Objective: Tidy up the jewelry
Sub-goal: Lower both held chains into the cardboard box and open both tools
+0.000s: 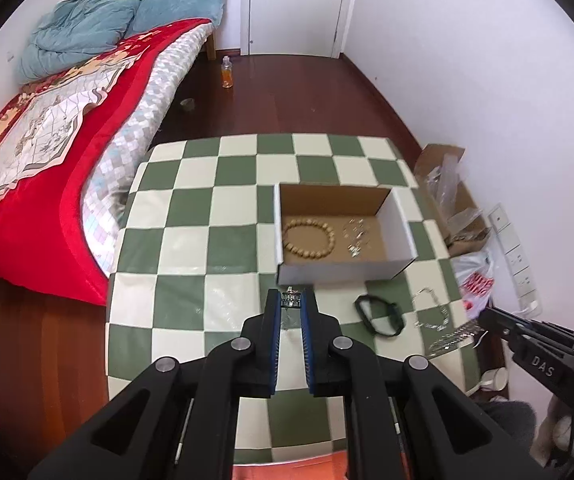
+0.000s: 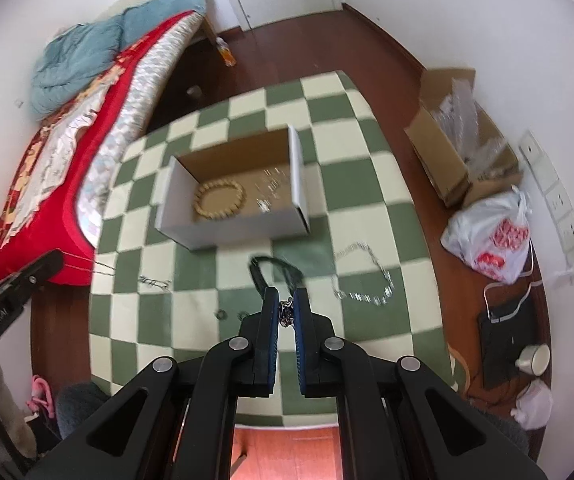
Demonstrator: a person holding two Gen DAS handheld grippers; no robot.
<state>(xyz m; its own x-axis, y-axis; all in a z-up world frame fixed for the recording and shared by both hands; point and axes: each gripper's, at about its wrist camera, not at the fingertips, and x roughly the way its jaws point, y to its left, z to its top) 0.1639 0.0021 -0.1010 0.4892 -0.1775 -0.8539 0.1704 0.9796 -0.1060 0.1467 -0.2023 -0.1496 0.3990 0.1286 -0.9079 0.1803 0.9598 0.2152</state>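
The left hand-held gripper (image 1: 291, 300) has its 2 blue-padded fingers drawn narrow on a small silver jewelry piece (image 1: 290, 299) pinched at the tips, just short of the near wall of the open cardboard box (image 1: 339, 272) straight ahead of it. Inside that box lie a wooden bead bracelet (image 1: 308, 237) on the left and a silver chain (image 1: 355, 236) on the right. To the right of this hand-held gripper, on the green-and-cream checkered bench (image 1: 191, 220), sit a dark band (image 1: 379, 314) and, farther right, a loose silver necklace (image 1: 433, 312).

The right hand-held gripper (image 2: 285, 308) is likewise closed narrow, clamping a short length of silver chain links (image 2: 285, 312) between its pads. The dark band lies just ahead of its tips, the silver necklace ahead and to its right, and the box beyond, ahead and slightly left. This view is blurred.
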